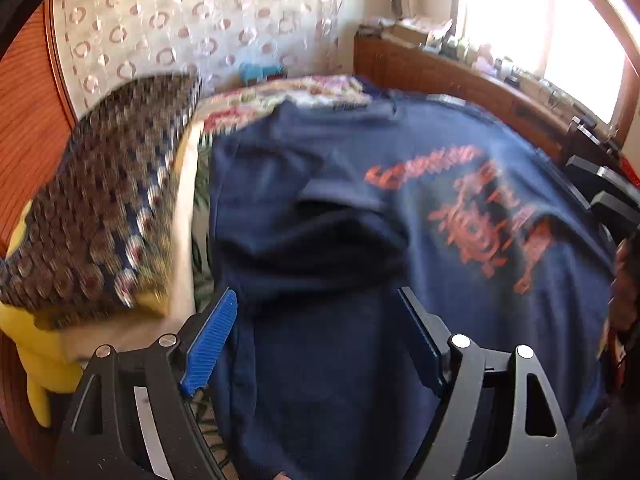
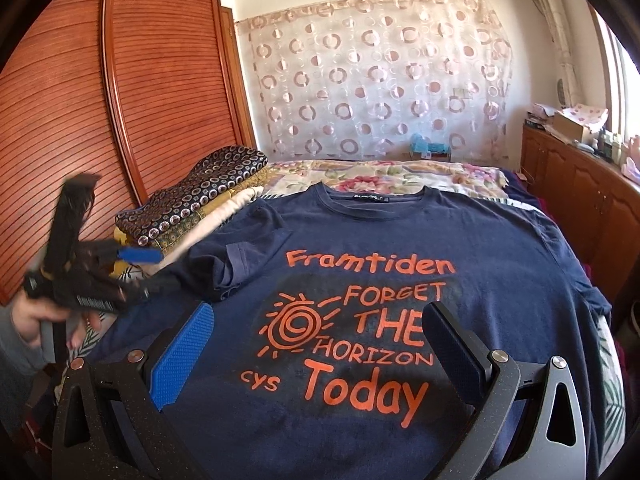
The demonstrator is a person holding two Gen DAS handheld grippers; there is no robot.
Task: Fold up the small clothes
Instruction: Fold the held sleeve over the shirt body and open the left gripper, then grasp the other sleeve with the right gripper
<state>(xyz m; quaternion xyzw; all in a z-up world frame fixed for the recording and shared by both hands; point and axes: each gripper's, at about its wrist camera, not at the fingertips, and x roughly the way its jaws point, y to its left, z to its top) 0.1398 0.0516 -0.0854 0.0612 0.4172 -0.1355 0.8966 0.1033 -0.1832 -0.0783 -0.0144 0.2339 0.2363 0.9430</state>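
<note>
A navy T-shirt (image 2: 480, 248) with orange lettering lies flat, front up, on the bed. Its left sleeve (image 2: 240, 264) is folded in over the chest. My left gripper (image 1: 316, 294) is open and points down over the shirt's left side, by the folded sleeve (image 1: 320, 208); its pads press on nothing. From the right wrist view the left gripper (image 2: 160, 268) is blurred, and a hand (image 2: 36, 320) holds it at the shirt's left edge. My right gripper (image 2: 318, 312) stands open above the lower part of the print, its blue pads wide apart.
A stack of folded patterned cloths (image 2: 192, 204) sits on the bed left of the shirt. A floral bedspread (image 2: 380, 174) shows beyond the collar. Wooden louvre wardrobe doors (image 2: 120, 100) stand at the left and a cluttered wooden cabinet (image 2: 580, 184) at the right under the window.
</note>
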